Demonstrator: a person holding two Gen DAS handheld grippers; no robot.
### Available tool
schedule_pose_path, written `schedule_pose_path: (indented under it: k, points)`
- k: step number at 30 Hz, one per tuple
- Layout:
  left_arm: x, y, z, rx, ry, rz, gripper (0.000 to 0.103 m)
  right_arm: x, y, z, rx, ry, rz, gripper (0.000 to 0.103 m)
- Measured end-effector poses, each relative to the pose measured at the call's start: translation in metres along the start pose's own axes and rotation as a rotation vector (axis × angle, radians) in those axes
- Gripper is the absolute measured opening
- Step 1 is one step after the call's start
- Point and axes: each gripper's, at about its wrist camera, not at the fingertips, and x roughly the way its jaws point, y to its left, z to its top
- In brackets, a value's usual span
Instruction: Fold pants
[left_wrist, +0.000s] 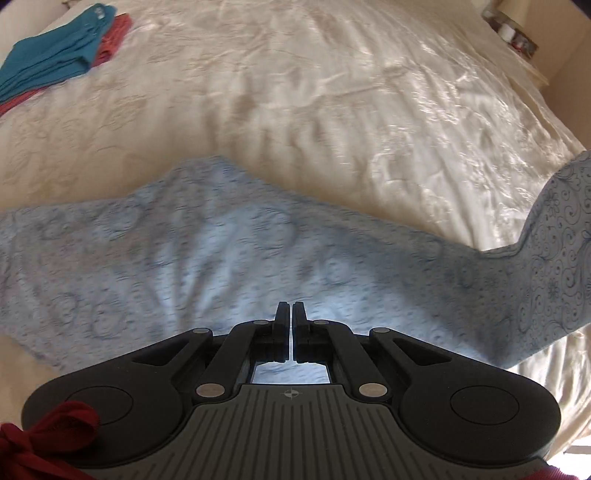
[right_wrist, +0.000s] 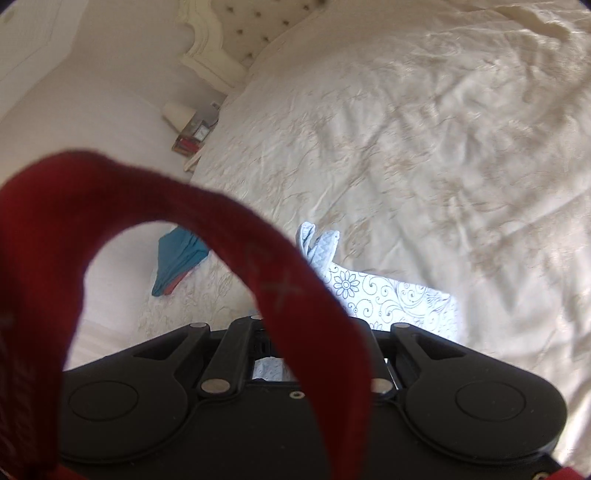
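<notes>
While spread crosswise on the bedspread (left_wrist: 332, 92), pale-blue pants (left_wrist: 207, 258), right end upturned.

Pale blue pants (left_wrist: 229, 258) printed with darker blue flowers and curling scrolls are spread across a cream bedspread. In the left wrist view the cloth is seen lying mostly flat, running from the left edge toward the right, with soft creases fanning through its middle. At the far right one part is lifted off the bed, and the print is sharpest there. In the right wrist view the pants (right_wrist: 388, 299) are partly hidden; a bright printed panel is seen, with what may be a bunched or folded end rising above it.
</notes>
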Motion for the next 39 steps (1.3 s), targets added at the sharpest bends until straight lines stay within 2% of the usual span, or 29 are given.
schedule_pose_path:
  k: [6,12,14,16,17,19,22,27,29,31,36,39]
  points:
    - [-0.020,0.072,-0.015,-0.082,0.003,0.046,0.002,0.089,0.042,-0.041,-0.063,0.116,-0.006,0.022]
    - [-0.025,0.113,-0.021,-0.110,0.014,0.044,0.002,0.155,0.064,-0.086,-0.186,0.199,-0.135,0.026]
    - [-0.024,0.118,-0.020,-0.108,0.012,0.037,0.002,0.169,0.072,-0.096,-0.219,0.222,-0.180,0.038]
    - [-0.026,0.121,-0.019,-0.102,0.005,0.032,0.002,0.172,0.078,-0.103,-0.248,0.227,-0.188,0.049]
    - [-0.026,0.121,-0.019,-0.098,0.001,0.027,0.002,0.172,0.081,-0.105,-0.252,0.225,-0.176,0.049]
    - [-0.027,0.117,-0.015,-0.088,-0.005,0.010,0.002,0.161,0.084,-0.106,-0.253,0.207,-0.158,0.049]
    - [-0.026,0.102,-0.012,-0.048,-0.014,-0.016,0.002,0.145,0.078,-0.102,-0.225,0.161,-0.187,0.049]
    - [-0.018,0.062,-0.005,0.023,-0.019,-0.086,0.002,0.118,0.045,-0.088,-0.174,0.104,-0.308,0.048]
    - [-0.012,0.046,-0.002,0.041,-0.009,-0.109,0.002,0.109,0.030,-0.081,-0.167,0.096,-0.353,0.042]
    - [-0.003,0.032,-0.001,0.061,0.004,-0.123,0.002,0.104,0.019,-0.074,-0.170,0.095,-0.393,0.041]
    - [0.020,0.006,-0.003,0.109,0.047,-0.121,0.002,0.105,-0.009,-0.059,-0.182,0.115,-0.462,0.041]
    - [0.034,0.000,-0.005,0.130,0.078,-0.090,0.002,0.112,-0.021,-0.051,-0.181,0.135,-0.478,0.041]
